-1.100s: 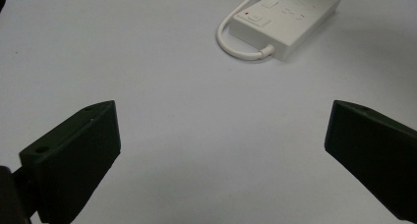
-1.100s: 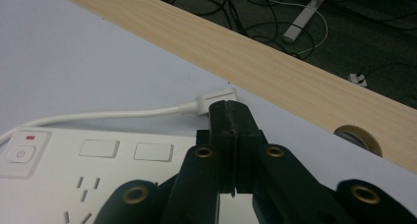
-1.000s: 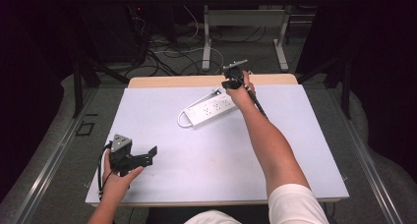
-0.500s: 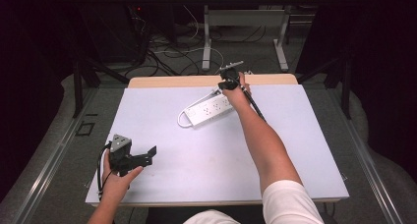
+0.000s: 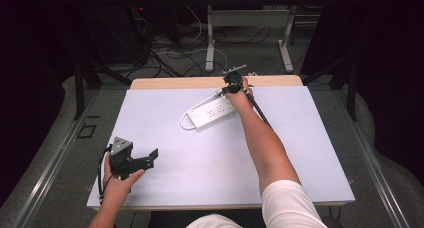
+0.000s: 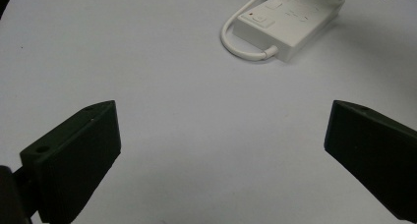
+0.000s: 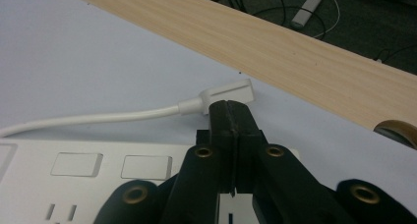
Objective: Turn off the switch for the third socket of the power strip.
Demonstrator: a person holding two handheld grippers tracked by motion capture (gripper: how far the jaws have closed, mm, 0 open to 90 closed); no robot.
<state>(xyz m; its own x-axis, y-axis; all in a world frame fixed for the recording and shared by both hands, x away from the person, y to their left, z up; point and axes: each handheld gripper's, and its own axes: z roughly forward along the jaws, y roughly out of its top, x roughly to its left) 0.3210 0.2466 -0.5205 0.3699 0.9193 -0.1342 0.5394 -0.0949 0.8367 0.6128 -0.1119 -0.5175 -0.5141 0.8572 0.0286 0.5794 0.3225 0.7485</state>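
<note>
White and flat, the power strip lies toward the far side of the worktop, a little past the middle. Its thin white cord loops out from one end and curls back along the far side. The cord ends in a flat white plug that lies on the worktop near the wooden strip at the far edge.

The person's right arm reaches far forward, almost straight, across the worktop. The right hand holds the right gripper at the far end of the power strip. In the right gripper view, its two black jaws are pressed tight together with nothing between them. Their tips sit just beside the plug, and the pictures do not make clear if they touch it.

The left hand rests at the near left corner of the worktop. It holds the left gripper low, pointing across the worktop toward the power strip. In the left gripper view, its jaws stand wide apart, and bare worktop shows between them. The power strip is well apart from them.
</note>
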